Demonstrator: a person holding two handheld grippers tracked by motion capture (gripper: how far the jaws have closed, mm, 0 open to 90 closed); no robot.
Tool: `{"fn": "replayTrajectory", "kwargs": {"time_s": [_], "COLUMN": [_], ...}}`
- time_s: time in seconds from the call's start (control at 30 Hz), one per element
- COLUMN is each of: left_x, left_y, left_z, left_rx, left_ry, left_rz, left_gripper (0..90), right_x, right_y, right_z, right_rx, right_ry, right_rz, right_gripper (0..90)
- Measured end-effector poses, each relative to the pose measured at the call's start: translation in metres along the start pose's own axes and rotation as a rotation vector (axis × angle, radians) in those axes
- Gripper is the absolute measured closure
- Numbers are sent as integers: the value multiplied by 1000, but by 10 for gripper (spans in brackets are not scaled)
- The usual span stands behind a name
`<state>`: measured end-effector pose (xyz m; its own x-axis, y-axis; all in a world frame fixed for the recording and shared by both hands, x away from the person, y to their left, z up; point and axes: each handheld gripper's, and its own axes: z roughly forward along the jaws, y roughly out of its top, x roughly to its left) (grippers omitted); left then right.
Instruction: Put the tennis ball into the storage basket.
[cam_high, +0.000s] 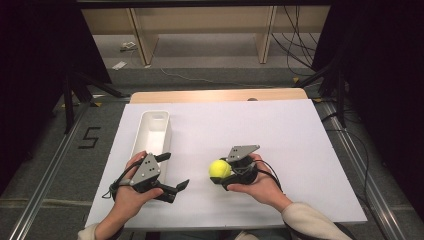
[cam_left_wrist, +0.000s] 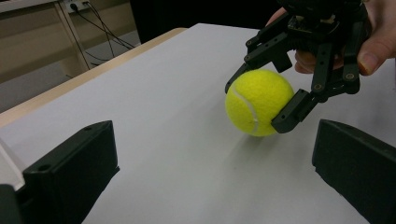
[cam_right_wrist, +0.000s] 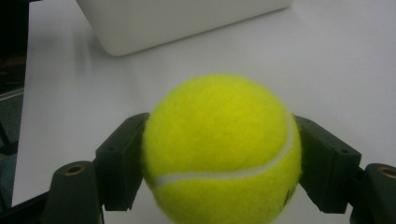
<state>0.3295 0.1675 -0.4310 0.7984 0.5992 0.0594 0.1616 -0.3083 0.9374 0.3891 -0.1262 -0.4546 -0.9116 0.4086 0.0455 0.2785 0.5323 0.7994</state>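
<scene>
A yellow tennis ball (cam_high: 219, 169) sits low over the white table top, held between the jaws of my right gripper (cam_high: 218, 173), which is shut on it. The right gripper view shows the ball (cam_right_wrist: 222, 149) pressed on both sides by the black pads (cam_right_wrist: 122, 158). From the left gripper view the ball (cam_left_wrist: 257, 101) and the right gripper (cam_left_wrist: 261, 102) holding it lie ahead to the right. My left gripper (cam_high: 175, 172) is open with nothing between its jaws, to the left of the ball, at the near end of a white bin (cam_high: 152, 131).
The long white bin stands at the left of the table (cam_high: 280, 130), its side also seen in the right gripper view (cam_right_wrist: 177, 23). A wooden edge (cam_high: 217, 95) runs along the table's far side. Shelving and cables lie beyond on the floor.
</scene>
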Motion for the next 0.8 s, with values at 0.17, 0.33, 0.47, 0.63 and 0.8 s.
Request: {"fn": "replayTrajectory", "kwargs": {"time_s": [0.17, 0.33, 0.47, 0.63, 0.8], "left_x": [0, 0, 0, 0, 0], "left_y": [0, 0, 0, 0, 0], "left_z": [0, 0, 0, 0, 0], "left_rx": [0, 0, 1, 1, 0], "left_ry": [0, -1, -2, -1, -2], "left_rz": [0, 0, 2, 2, 2], "left_gripper": [0, 0, 0, 0, 0], "right_x": [-1, -2, -3, -4, -4], "right_y": [2, 4, 4, 5, 6], "right_z": [-3, -5, -6, -7, -8], "right_rx": [-16, -29, -36, -46, -50], "right_ry": [-5, -9, -11, -17, -18], "right_rz": [4, 9, 11, 12, 13], "right_gripper": [263, 263, 263, 263, 262]}}
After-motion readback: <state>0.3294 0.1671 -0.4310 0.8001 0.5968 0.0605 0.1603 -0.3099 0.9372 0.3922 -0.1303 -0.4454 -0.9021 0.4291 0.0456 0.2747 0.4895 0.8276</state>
